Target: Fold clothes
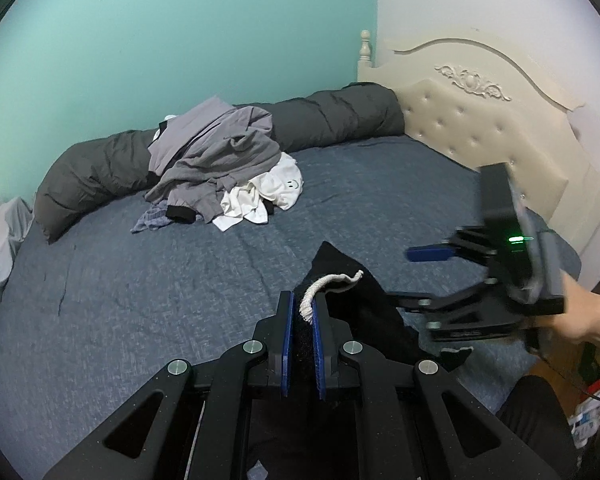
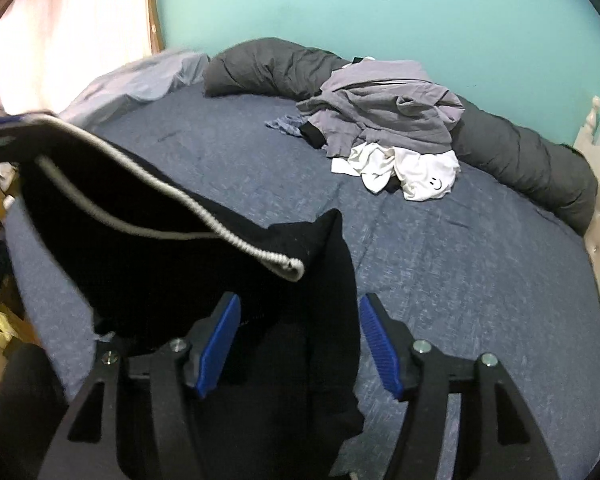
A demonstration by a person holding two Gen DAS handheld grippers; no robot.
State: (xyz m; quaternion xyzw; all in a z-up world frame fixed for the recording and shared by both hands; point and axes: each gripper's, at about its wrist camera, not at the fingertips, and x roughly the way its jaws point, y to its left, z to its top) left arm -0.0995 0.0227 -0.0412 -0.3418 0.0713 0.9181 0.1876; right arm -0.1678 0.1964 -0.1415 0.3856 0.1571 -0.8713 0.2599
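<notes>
Between the blue pads of the left tool (image 1: 302, 322), nearly closed, sits a pinch of black garment (image 2: 148, 240) with its pale ribbed trim (image 1: 324, 288). Hangs from that grip over the near edge of the bed (image 1: 140, 280), draping down toward the right tool (image 2: 298, 344). Stands well apart at the jaws on that right tool, pressing on nothing, though a fold of the black cloth lies between the blue pads (image 2: 220, 344).

Best done by keeping the left pinch firm on the trimmed edge while bringing the right tool onto a matching edge or corner, not the loose middle. Worth closing only once a single layer of hem sits squarely between the pads; otherwise risks grabbing a bunch and folding crooked. Then calls for drawing both tools apart, pulling the cloth taut and lowering it flat onto the open blue sheet near the front.

Farther off, against the teal wall, waits a heap of grey and white clothes (image 1: 224, 164) on a rolled dark duvet (image 1: 332, 116), well apart from the work.
</notes>
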